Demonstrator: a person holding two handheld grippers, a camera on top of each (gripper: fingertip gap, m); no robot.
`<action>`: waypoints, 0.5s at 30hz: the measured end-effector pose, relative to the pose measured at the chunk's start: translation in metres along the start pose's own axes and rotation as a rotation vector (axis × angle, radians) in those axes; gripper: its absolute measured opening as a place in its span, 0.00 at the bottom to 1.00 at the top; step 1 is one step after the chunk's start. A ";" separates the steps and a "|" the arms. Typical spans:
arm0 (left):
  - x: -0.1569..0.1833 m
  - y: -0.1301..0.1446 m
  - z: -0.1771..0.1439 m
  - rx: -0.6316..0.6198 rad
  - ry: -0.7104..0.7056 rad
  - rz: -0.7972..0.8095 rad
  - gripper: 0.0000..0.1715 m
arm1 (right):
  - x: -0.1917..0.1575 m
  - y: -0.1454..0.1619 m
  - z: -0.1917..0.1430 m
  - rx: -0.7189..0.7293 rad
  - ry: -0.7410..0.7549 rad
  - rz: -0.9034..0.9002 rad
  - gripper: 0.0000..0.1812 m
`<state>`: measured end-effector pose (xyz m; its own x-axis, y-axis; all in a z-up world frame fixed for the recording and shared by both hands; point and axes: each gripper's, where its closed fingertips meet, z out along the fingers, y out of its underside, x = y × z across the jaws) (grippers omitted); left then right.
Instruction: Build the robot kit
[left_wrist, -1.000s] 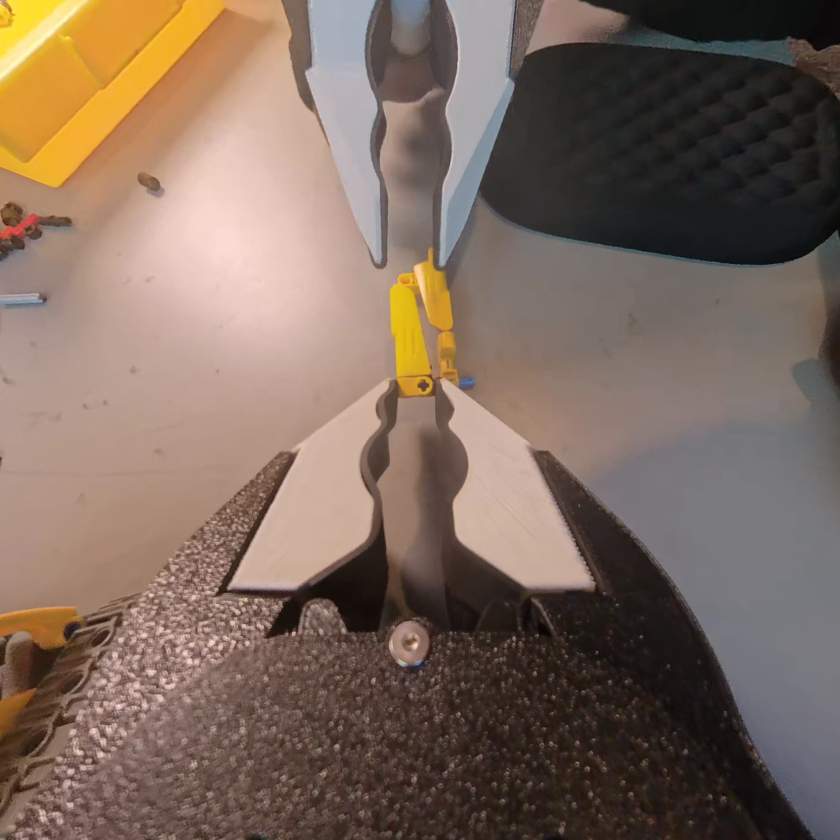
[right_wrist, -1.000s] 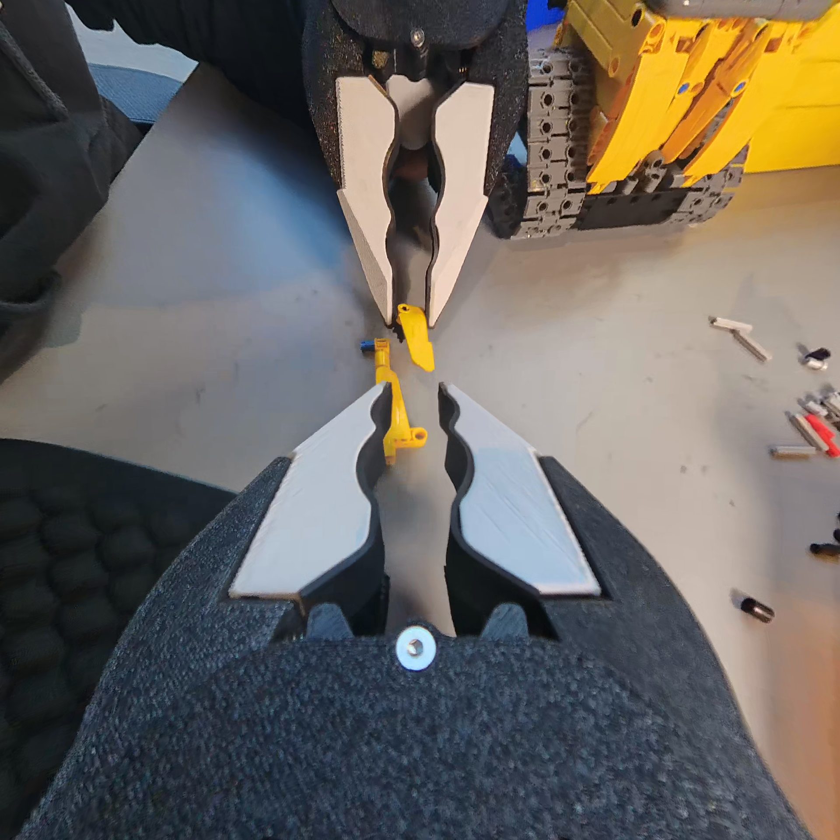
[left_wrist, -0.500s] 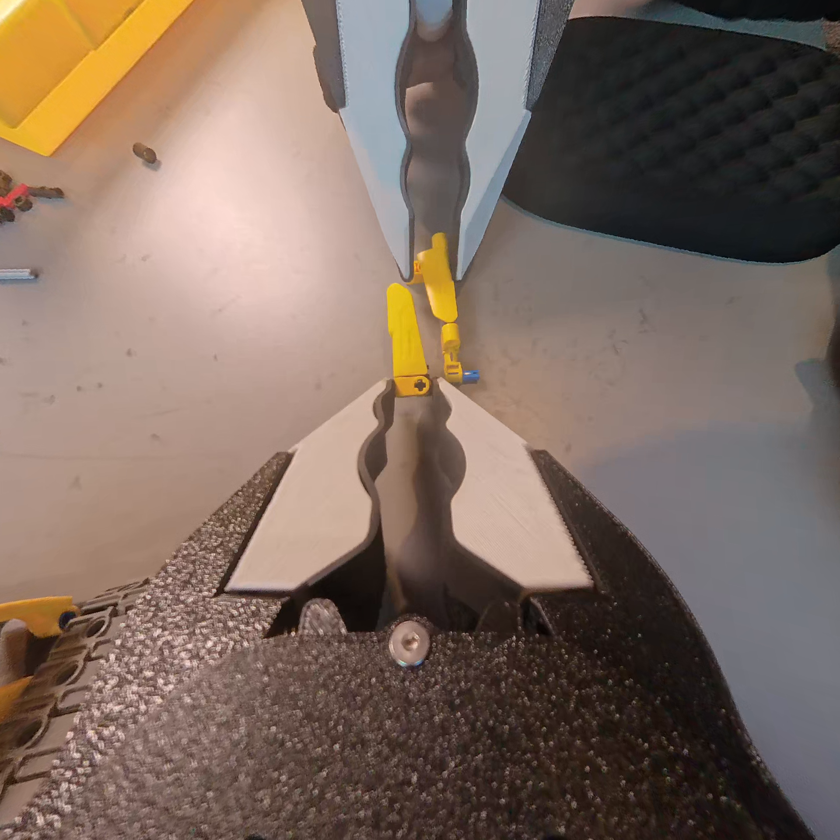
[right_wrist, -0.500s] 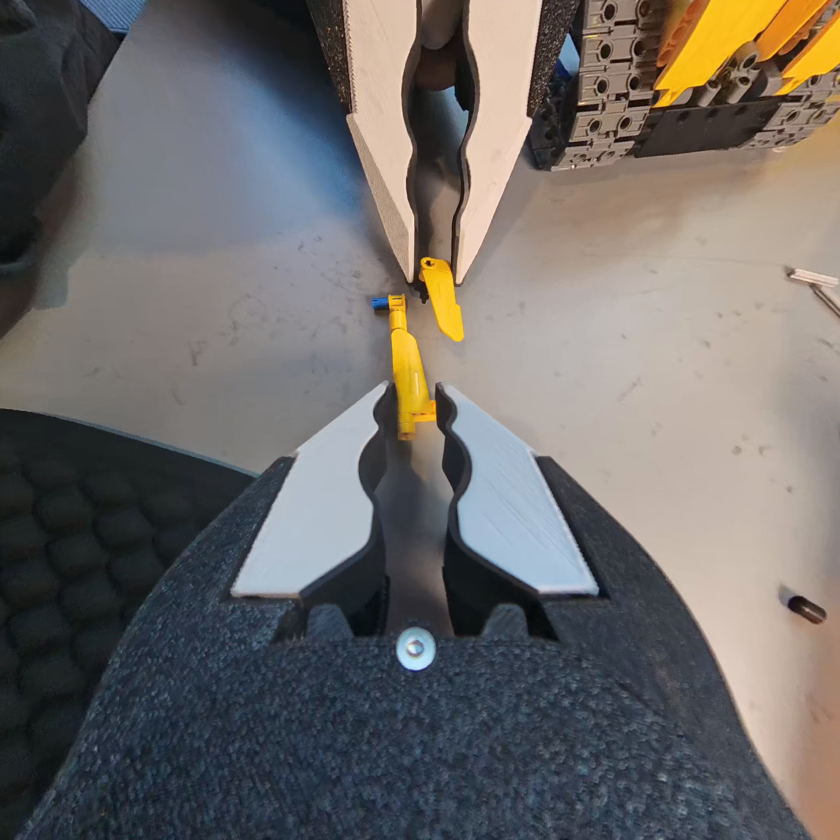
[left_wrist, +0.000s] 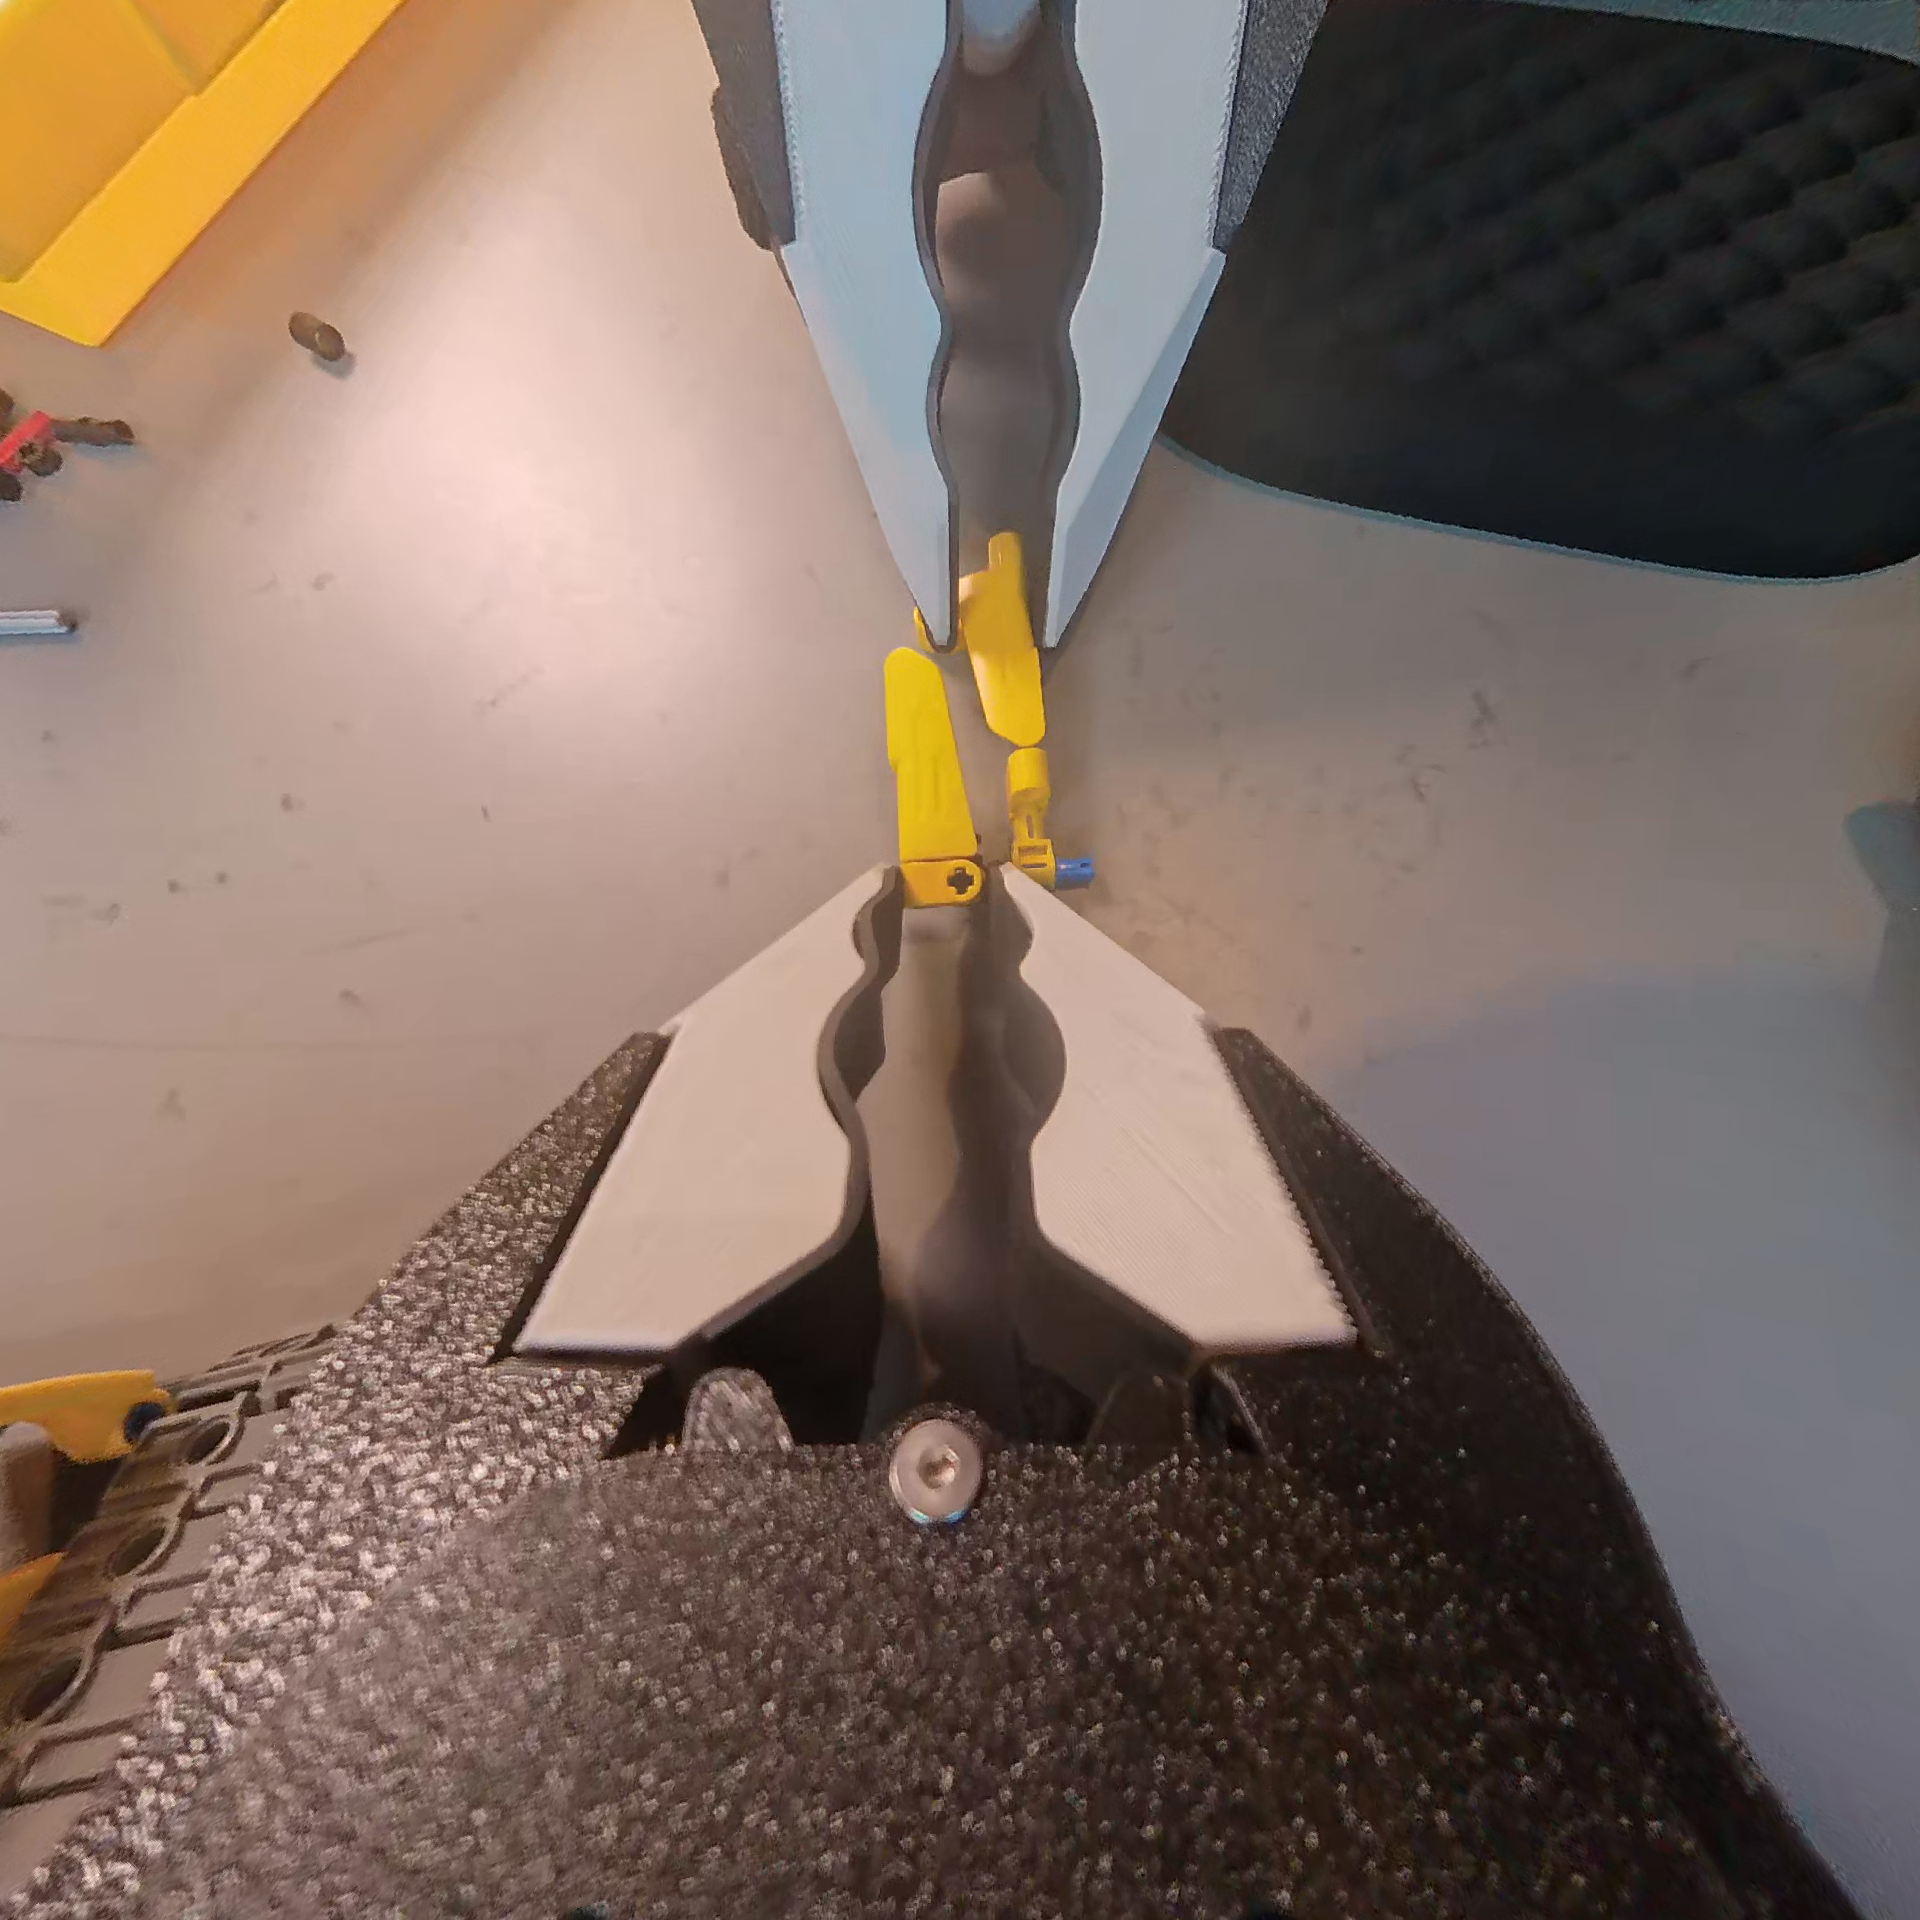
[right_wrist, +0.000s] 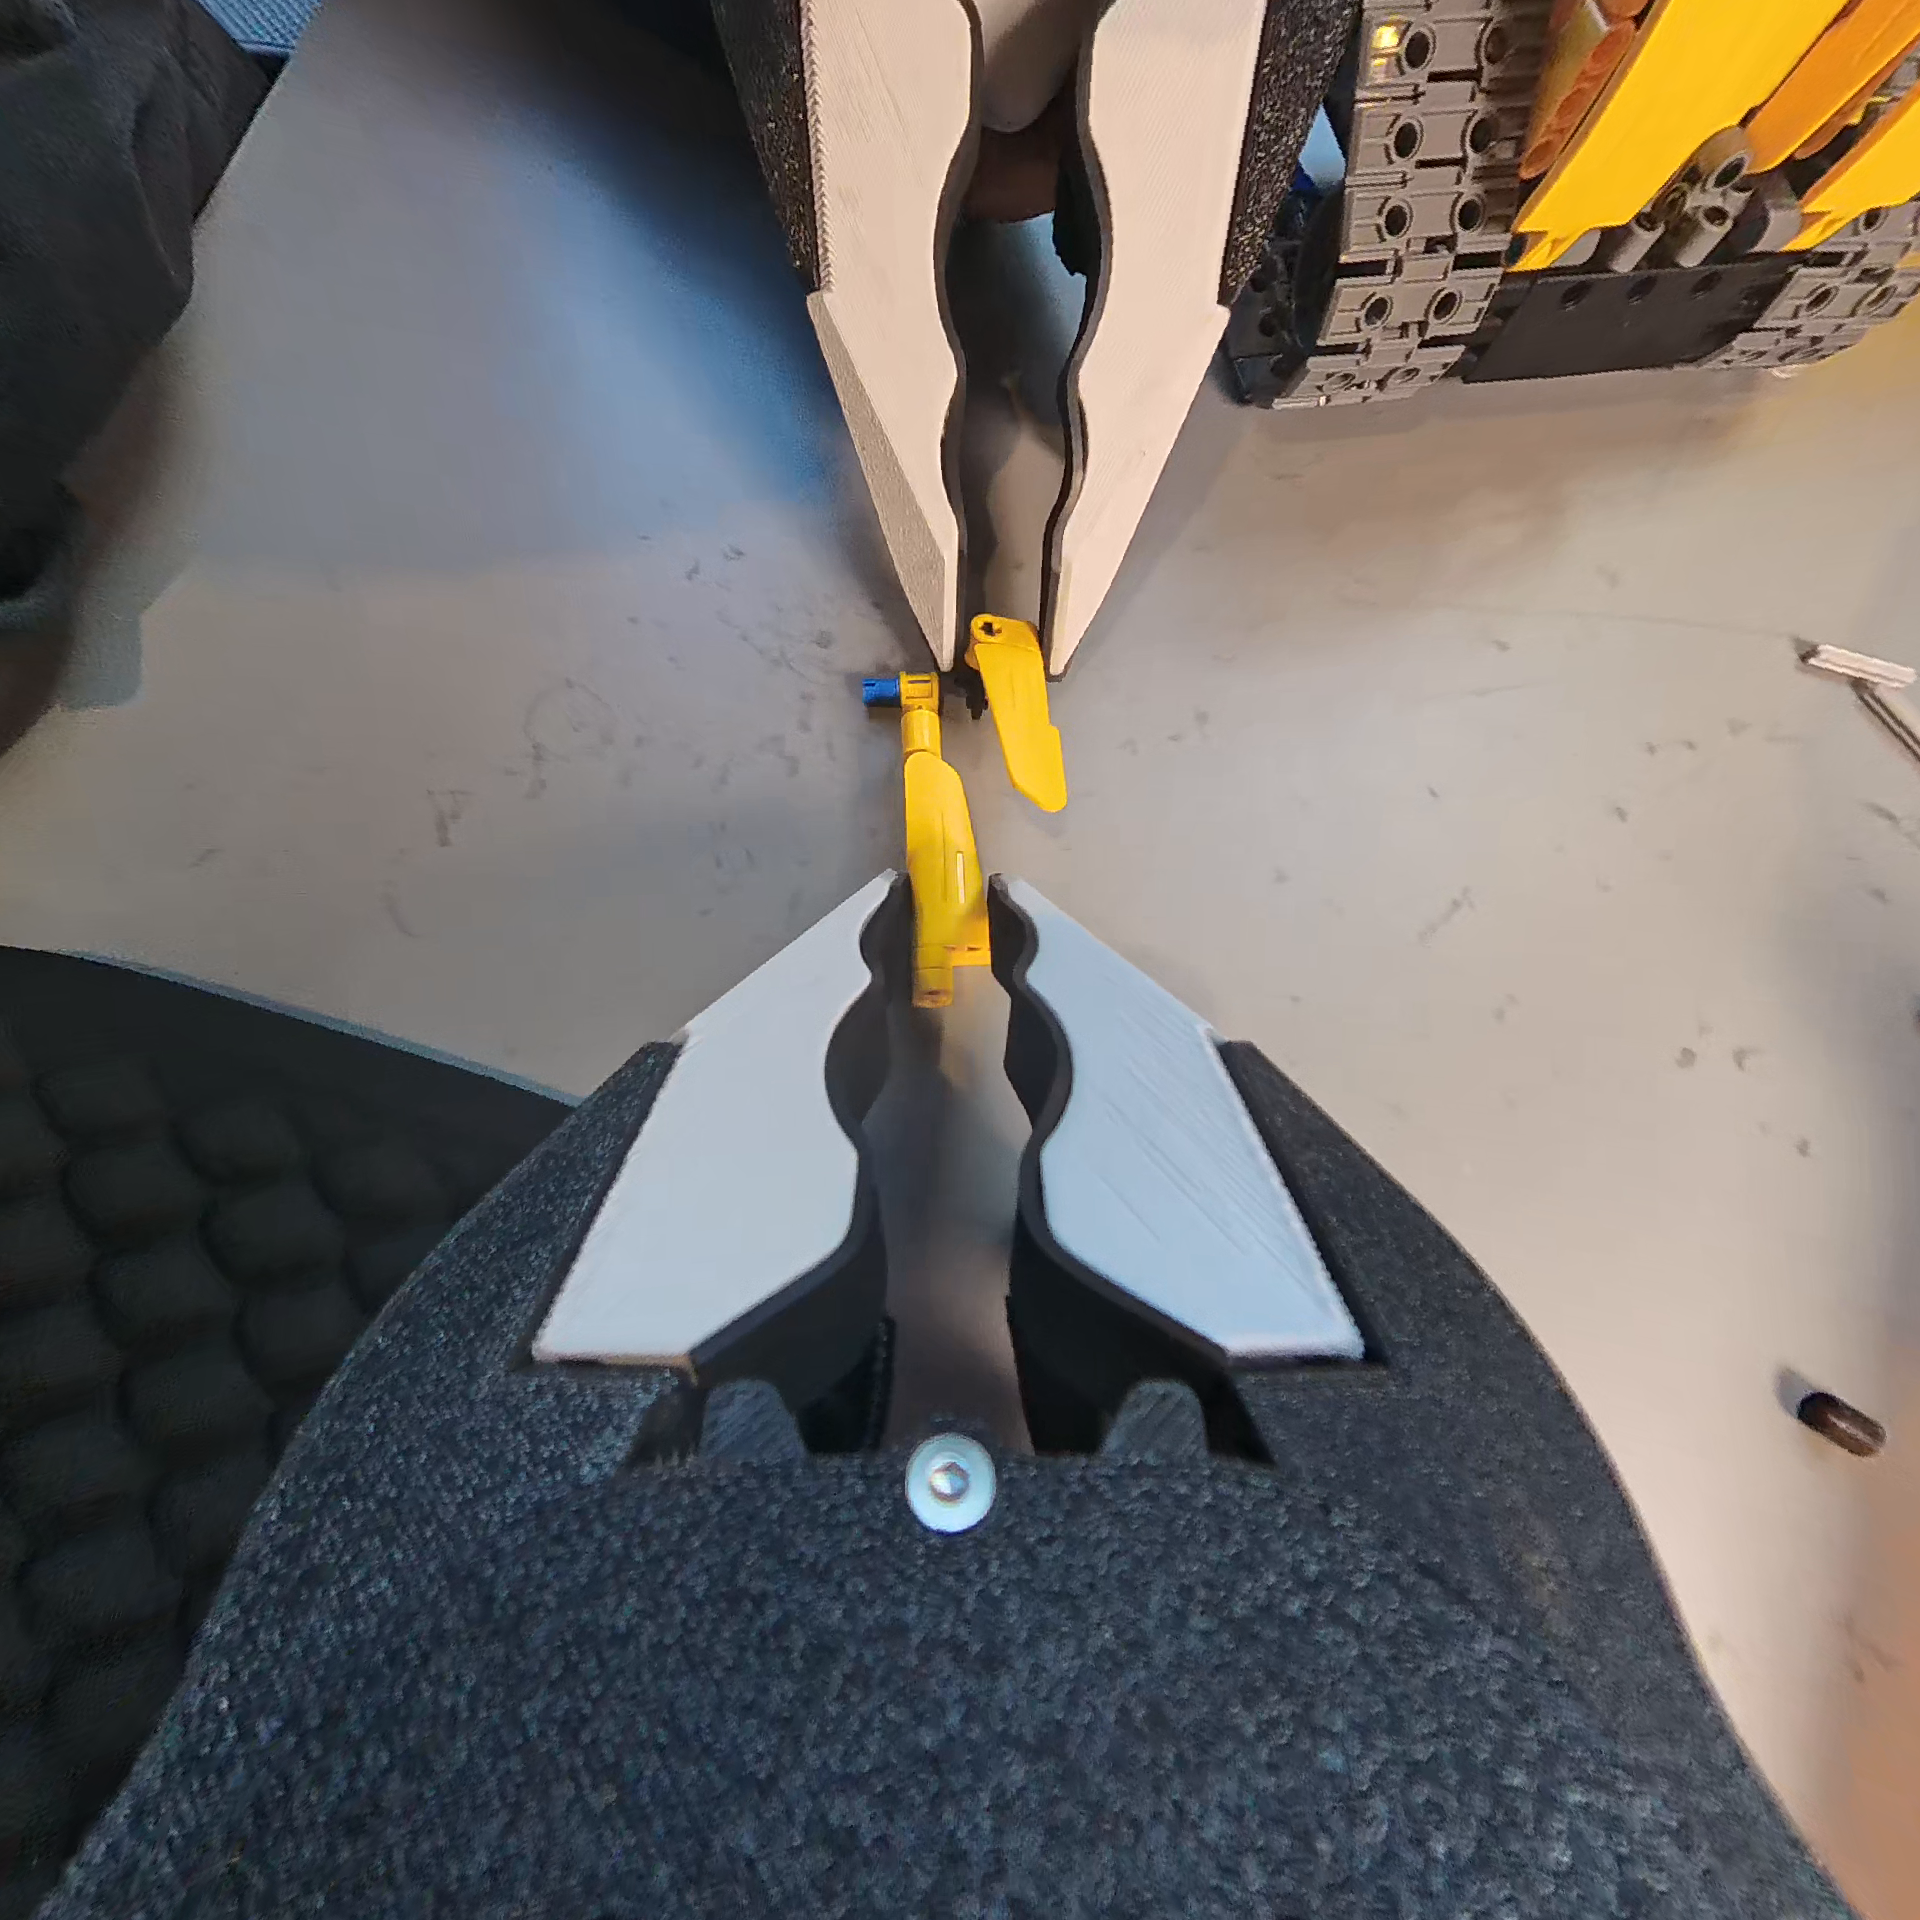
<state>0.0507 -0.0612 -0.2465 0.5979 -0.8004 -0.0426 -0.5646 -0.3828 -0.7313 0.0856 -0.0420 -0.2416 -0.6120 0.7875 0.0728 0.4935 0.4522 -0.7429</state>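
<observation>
Counter (left_wrist: 416, 831): grey, scuffed surface; carries all loose parts and both tools' working area.
Black cushion (left_wrist: 1558, 312): dimpled dark pad at the counter edge, on the right in the left wrist view and at lower left (right_wrist: 156, 1299) in the right wrist view.
Brick-built model (right_wrist: 1558, 187): grey perforated beams with yellow panels, at the far right of the right wrist view, behind the left tool.
Yellow tray (left_wrist: 125, 156): upper left corner of the left wrist view, well apart from the grippers.
Left hand-held gripper (left_wrist: 940, 883): tips closed onto the square end of the yellow panel piece; also visible from the front (right_wrist: 1003, 660) in the right wrist view. The two grippers face each other tip to tip.
Right hand-held gripper (right_wrist: 940, 883): narrow gap only, tips clamped on the yellow connector assembly; seen opposite (left_wrist: 997, 634) in the left wrist view.
Yellow panel piece (left_wrist: 925, 769): flat, tapered, with a cross-shaped hole at its gripped end; free end points toward the right tool. It lies just beside the other part; contact between them cannot be determined.
Yellow connector assembly (right_wrist: 940, 831): slim, jointed piece above the counter; far end reaches the left tool's tips.
Blue pin (right_wrist: 878, 689): projects sideways from the far end of the connector assembly.
Loose small parts (right_wrist: 1839, 1423): dark pins and light axles scattered at the counter margins.
</observation>
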 end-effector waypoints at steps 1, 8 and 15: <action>0.000 0.000 0.000 0.002 -0.001 -0.002 0.09 | 0.000 0.000 0.000 0.001 0.000 0.000 0.08; -0.002 -0.002 -0.002 0.018 -0.001 -0.018 0.09 | 0.000 0.000 0.000 0.001 0.001 -0.002 0.08; -0.002 -0.009 -0.009 0.075 0.043 -0.064 0.09 | -0.001 -0.001 -0.001 0.009 -0.009 -0.003 0.10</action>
<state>0.0496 -0.0605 -0.2334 0.6051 -0.7954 0.0340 -0.4811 -0.3994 -0.7804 0.0866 -0.0432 -0.2409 -0.6188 0.7825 0.0690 0.4860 0.4504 -0.7490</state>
